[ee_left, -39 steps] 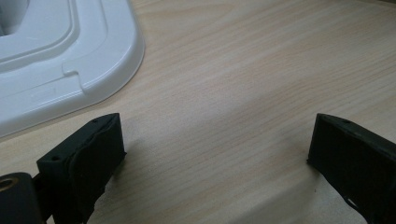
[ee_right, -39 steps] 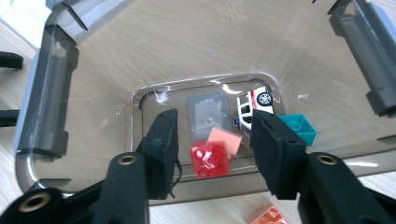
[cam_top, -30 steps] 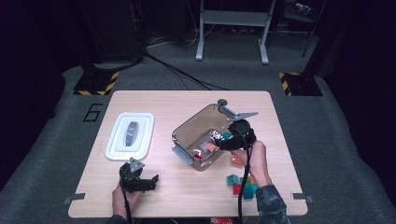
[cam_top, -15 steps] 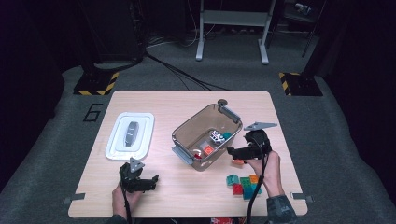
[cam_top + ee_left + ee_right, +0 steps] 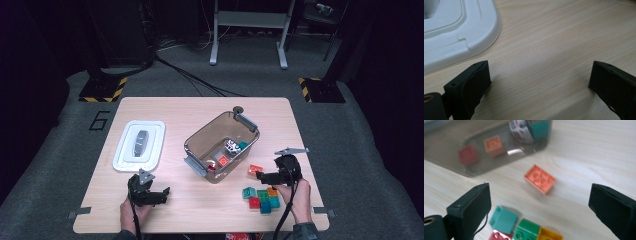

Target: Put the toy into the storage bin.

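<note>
A light wooden table (image 5: 165,107) is seen from above, set on a grey floor in a dark room. At the left of the table a white lid (image 5: 139,145) lies flat, with a dark handle at its middle. Near the front edge below it, the left gripper (image 5: 162,194) is held by a hand just above the table, its jaws spread wide with nothing between them; in the left gripper view, bare wood is seen between the jaws and a corner of the lid lies just beyond them.

At the middle of the table a clear brown-tinted bin (image 5: 221,146) stands open, holding a red brick, an orange brick, a teal brick and a black-and-white piece.

To the right of the bin, an orange brick (image 5: 255,170) lies alone on the wood, near the bin's wall but apart from it. The right gripper (image 5: 261,175) is held just beside this brick, its jaws standing wide and having just been opening, with nothing gripped. In the right gripper view, the orange brick is seen on the table ahead, between the two jaws. A cluster of teal, green, red and yellow bricks (image 5: 262,198) lies at the front.
</note>
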`<action>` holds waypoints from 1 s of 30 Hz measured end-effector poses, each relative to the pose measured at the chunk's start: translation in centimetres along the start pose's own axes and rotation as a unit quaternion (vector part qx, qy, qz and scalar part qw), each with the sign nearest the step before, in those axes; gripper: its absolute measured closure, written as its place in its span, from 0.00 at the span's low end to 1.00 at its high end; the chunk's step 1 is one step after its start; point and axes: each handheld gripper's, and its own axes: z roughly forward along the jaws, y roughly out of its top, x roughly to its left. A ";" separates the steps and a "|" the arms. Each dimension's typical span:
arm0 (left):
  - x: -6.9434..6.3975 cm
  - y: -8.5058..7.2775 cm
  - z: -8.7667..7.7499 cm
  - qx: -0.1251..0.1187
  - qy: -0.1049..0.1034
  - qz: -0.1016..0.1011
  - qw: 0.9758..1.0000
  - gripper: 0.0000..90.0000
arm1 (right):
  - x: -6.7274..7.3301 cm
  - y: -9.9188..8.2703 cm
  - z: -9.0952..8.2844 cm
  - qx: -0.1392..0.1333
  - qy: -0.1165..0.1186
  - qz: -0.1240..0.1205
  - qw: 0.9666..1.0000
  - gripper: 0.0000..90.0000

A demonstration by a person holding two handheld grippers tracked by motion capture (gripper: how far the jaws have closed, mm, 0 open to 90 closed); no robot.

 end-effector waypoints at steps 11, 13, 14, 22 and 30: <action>0.0 0.0 0.0 0.000 0.000 0.000 1.000 0.04 | -1.3 -4.2 1.1 0.038 -0.027 0.046 0.998 0.16; 0.0 0.0 0.0 0.000 0.000 0.000 1.000 0.04 | -1.3 -4.4 1.2 0.040 -0.027 0.051 0.998 0.17; 0.0 0.0 0.0 -0.001 0.000 0.000 1.000 0.04 | -1.3 -4.6 1.3 0.041 -0.028 0.051 0.997 0.20; 0.0 0.0 0.0 0.000 0.000 0.000 1.000 0.04 | -1.6 -5.6 1.7 0.054 -0.039 0.062 0.996 0.43; 0.0 0.0 0.0 -0.001 0.000 0.000 1.000 0.04 | -2.0 -5.7 1.5 0.056 -0.048 0.067 0.995 0.58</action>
